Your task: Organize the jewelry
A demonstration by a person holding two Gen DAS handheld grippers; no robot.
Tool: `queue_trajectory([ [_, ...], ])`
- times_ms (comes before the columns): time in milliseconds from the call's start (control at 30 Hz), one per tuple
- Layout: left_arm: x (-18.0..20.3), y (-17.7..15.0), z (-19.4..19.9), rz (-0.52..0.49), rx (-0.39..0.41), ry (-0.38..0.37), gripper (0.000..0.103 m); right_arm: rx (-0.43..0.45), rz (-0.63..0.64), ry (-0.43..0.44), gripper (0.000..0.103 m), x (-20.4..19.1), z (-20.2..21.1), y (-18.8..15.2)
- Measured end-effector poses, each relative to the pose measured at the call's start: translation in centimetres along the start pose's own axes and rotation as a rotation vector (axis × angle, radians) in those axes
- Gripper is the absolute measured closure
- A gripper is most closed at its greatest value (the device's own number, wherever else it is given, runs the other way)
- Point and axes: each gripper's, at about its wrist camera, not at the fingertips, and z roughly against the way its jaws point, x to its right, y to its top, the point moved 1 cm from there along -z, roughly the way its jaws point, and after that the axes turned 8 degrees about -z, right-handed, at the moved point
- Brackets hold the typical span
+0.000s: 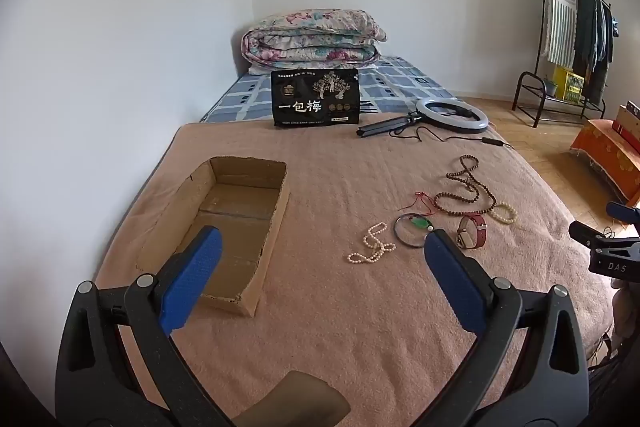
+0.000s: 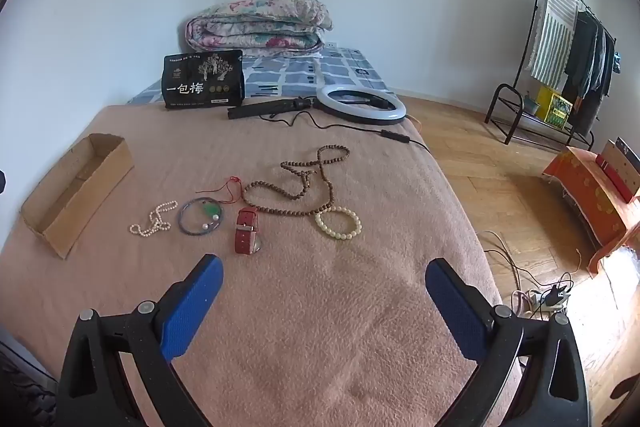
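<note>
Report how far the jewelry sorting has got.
Done: nothing yet; the cardboard box looks empty.
In hand: nothing; the left gripper and right gripper are both open above the blanket.
Left: the pearl necklace, bangle, red watch, brown bead string and pale bead bracelet all lie loose on the blanket.

Both grippers [image 1: 320,255] [image 2: 324,283]: black frames, blue textured pads, silver rivets

Cardboard box [image 2: 76,187] lies left of the jewelry [image 2: 248,211] on the blanket [image 2: 320,307].
</note>
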Motion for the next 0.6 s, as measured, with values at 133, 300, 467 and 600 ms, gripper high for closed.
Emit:
queue_trajectory([
  [133, 0.1, -0.1, 0.0, -0.017, 0.015, -0.002, 0.000, -0.022, -0.042, 0.021, 0.001, 1.1, -0.1, 0.2],
  [300, -0.1, 0.4, 0.7, -0.010, 0.021, 0.014, 0.000, -0.022, -0.029, 0.009, 0.001, 0.5, 0.1, 0.0],
  [467, 0.3, 0.2, 1.0, -0.024, 0.029, 0.017, 0.000, -0.025, -0.031, 0.013, 0.001, 0.6, -0.1, -0.1],
  [600, 0.0, 0.5, 1.4, -0.024, 0.029, 0.016, 0.000, -0.026, -0.030, 0.018, 0.001, 0.4, -0.2, -0.2],
])
